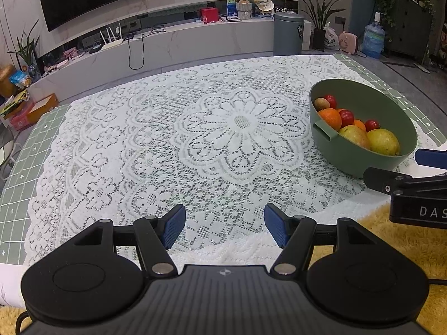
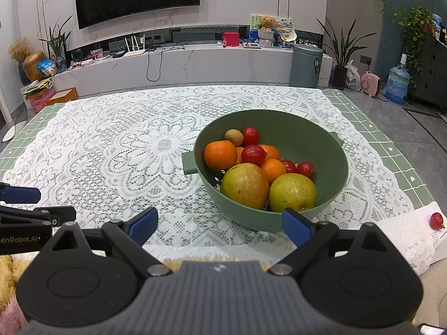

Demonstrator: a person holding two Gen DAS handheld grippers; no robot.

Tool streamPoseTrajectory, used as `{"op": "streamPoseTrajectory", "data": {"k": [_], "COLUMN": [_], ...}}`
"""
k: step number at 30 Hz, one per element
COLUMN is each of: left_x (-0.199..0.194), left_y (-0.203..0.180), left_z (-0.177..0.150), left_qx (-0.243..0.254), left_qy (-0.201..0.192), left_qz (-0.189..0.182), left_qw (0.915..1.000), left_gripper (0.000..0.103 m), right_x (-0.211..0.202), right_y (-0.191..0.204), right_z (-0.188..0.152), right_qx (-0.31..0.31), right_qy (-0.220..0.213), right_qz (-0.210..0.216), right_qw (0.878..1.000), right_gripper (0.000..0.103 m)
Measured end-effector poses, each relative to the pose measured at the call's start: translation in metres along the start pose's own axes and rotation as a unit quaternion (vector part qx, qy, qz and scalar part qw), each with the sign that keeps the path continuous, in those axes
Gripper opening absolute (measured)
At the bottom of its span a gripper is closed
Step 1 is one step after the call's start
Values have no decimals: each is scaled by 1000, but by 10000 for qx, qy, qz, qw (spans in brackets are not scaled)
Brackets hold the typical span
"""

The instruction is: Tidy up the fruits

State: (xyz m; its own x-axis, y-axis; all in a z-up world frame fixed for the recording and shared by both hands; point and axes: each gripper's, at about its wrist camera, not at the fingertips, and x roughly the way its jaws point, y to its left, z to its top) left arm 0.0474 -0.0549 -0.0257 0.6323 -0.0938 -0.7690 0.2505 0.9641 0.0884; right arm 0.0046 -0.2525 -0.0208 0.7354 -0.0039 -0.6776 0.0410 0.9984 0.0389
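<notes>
White lace cloth point(image 2: 117, 150) w/ big daisy pattern, open-weave, lies over a pale green grid-print table cover point(image 2: 391, 145). Green bowl point(image 2: 293, 134), smooth matte plastic, round w/ small flat tab handles, sits on the lace at the right side of the table, just ahead of the right gripper point(image 2: 220, 227). Drain holes show in its bottom.

Fruit piled inside: two large yellow-green mangoes point(image 2: 245, 185) w/ a red blush, speckled skin, at the near rim; dimpled oranges point(image 2: 220, 155) behind; glossy cherry tomatoes point(image 2: 253, 155) on top and to the right; one fuzzy brown kiwi point(image 2: 234, 137) at the back. One stray tomato point(image 2: 436, 220) lies apart on white paper at the near right table edge.

Both grippers: black arms, ribbed blue pads. Right jaws stand apart, nothing between. Left gripper point(image 1: 225, 227) jaws apart too, over bare lace, empty. Yellow shaggy fabric point(image 1: 405, 240) at the near edge.
</notes>
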Motion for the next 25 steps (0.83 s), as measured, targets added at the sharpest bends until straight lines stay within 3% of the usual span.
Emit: {"op": "streamPoseTrajectory", "data": {"k": [25], "left_x": [-8], "left_y": [-3], "left_z": [1], "left_qx": [127], "left_qy": [-124], "left_qz": [-25], "left_qw": [9998], "left_gripper": [76], "right_x": [-1], "right_y": [1], "right_z": [0], "right_qx": [-11], "right_qy": [0], "right_qz": [-7], "right_qw": [10000], "right_gripper": [92]}}
